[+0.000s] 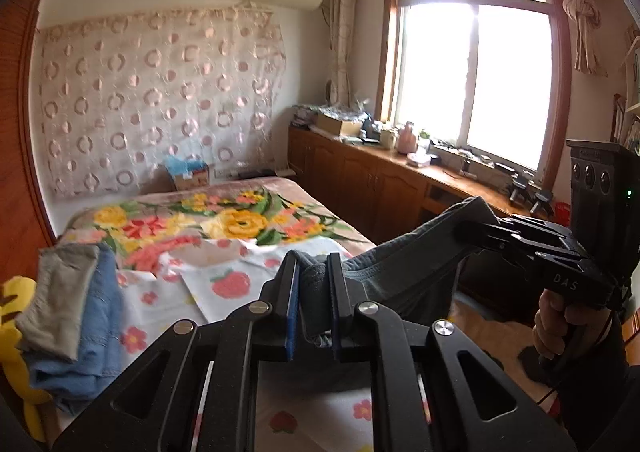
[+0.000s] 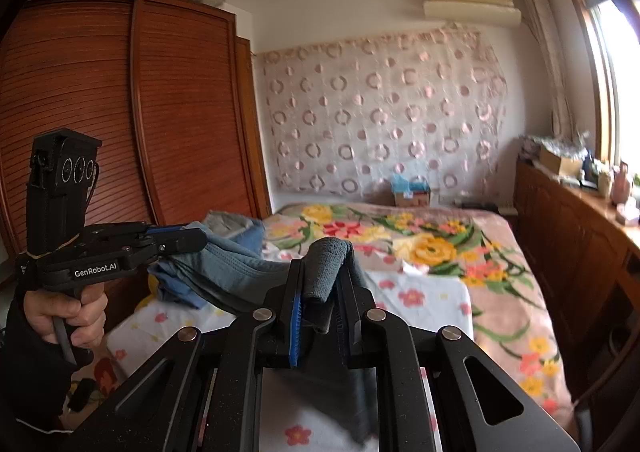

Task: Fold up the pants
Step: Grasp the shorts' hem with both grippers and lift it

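Both grippers are clamping the pants (image 1: 400, 268) by one edge and holding them in the air above the bed (image 1: 304, 212), probably so the legs are hanging free and straightening before being laid down for folding. Left gripper (image 1: 314, 276) is pinching a bunched bit of cloth; right gripper (image 2: 320, 284) is pinching another, cloth stretching between them. Folded clothes (image 1: 72, 312) are sitting on the bed's corner.
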Available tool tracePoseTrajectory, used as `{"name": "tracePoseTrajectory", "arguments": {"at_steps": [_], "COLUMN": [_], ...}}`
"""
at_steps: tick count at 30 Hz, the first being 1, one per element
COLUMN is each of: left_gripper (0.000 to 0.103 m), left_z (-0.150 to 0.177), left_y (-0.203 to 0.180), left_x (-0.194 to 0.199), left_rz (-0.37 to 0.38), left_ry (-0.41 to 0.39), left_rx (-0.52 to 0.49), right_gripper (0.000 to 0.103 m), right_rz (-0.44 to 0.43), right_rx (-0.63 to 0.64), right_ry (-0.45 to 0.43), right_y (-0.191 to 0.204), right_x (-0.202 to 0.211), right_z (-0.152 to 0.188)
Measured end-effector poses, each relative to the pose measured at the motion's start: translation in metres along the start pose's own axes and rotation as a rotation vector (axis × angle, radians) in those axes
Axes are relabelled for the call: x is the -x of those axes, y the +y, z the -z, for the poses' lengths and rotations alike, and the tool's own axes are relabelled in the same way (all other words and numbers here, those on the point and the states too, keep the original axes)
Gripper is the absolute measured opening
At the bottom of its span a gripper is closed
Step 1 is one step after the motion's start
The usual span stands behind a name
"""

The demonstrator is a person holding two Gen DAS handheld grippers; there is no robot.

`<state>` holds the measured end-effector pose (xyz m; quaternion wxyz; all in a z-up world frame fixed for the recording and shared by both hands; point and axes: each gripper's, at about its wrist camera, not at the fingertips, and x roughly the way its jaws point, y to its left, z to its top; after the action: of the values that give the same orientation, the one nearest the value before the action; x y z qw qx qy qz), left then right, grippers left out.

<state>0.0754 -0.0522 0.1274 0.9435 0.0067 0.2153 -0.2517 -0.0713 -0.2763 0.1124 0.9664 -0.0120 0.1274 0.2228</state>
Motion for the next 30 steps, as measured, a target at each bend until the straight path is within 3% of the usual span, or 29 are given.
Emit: {"name": "tracePoseTrajectory", "arguments": {"at_steps": [6,11,16,20,26,30], "left_gripper": [0.014,0.014,0.014,0.014,0.014,0.014], "left_z": [-0.009,-0.043,-0.067,-0.038,0.06,0.112], "left_y": [0.037,0.075,0.086,0.085,0.08,0.079], "left_x": [-0.031,-0.064,-0.052,-0.041,-0.05,-0.06], "left_rz": [-0.063,-0.167,-0.206,-0.215,-0.198,-0.173], "left_ry": [0.012,0.006,-0.046,-0.01,0.144,0.238], "left_rx": [0.03,0.053,0.043,0.025,0.045,0.087], "right_gripper": [0.014,0.014,0.014,0.014,0.014,0.014], "right_rz": [-0.01,0.013,0.039,0.005,-0.069,-0.095], "right_rx": [0.043,0.081,0.091,0.092,0.117,0.114], "right_ry": [0.064,0.087,0.05,0.098,0.296,0.409], "right_y": [-0.013,-0.027,-0.022,-0.015,-0.003,0.002], "right_x": [-0.052,-0.107,-0.136,-0.145,-0.166,-0.182], "right_z": [-0.005,-0.053,-0.09,-0.069,0.013,0.043]}}
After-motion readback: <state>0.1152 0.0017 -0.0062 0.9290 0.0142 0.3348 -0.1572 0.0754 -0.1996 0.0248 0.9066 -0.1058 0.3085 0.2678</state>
